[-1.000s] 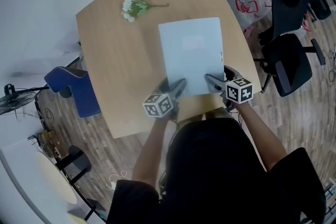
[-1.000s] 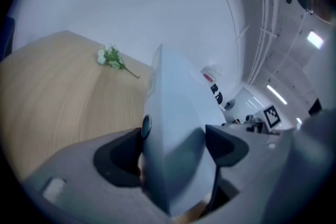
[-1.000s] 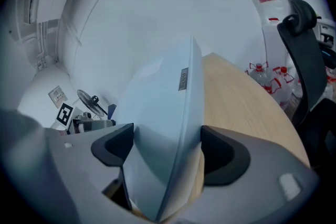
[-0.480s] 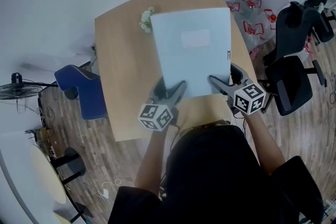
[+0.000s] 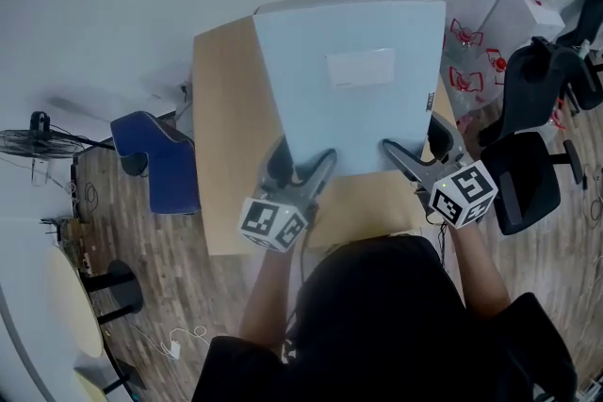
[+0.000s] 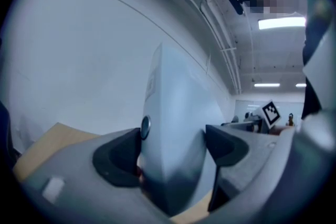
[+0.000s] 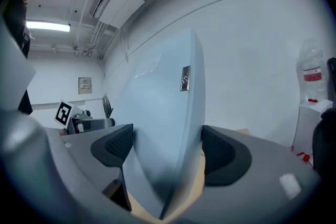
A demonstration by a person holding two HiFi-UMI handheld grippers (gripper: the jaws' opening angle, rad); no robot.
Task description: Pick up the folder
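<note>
Folder (image 5: 353, 89): pale blue, white label (image 5: 360, 68) on cover, held up over wooden table (image 5: 221, 155), hiding table's far part in head view. Near edge gripped at two corners.
L gripper (image 5: 301, 163): jaws clamped on folder's near-left corner, pads pressed to both faces, small rivet (image 6: 145, 125) by one pad.
R gripper (image 5: 415, 149): jaws clamped on near-right corner, folder between pads.
Gripper views: folder stands steeply, nearly upright, tabletop below.
Surroundings: blue chair (image 5: 155, 155) left of table, black office chairs (image 5: 532, 174) to right, fan (image 5: 28, 141) far left.
</note>
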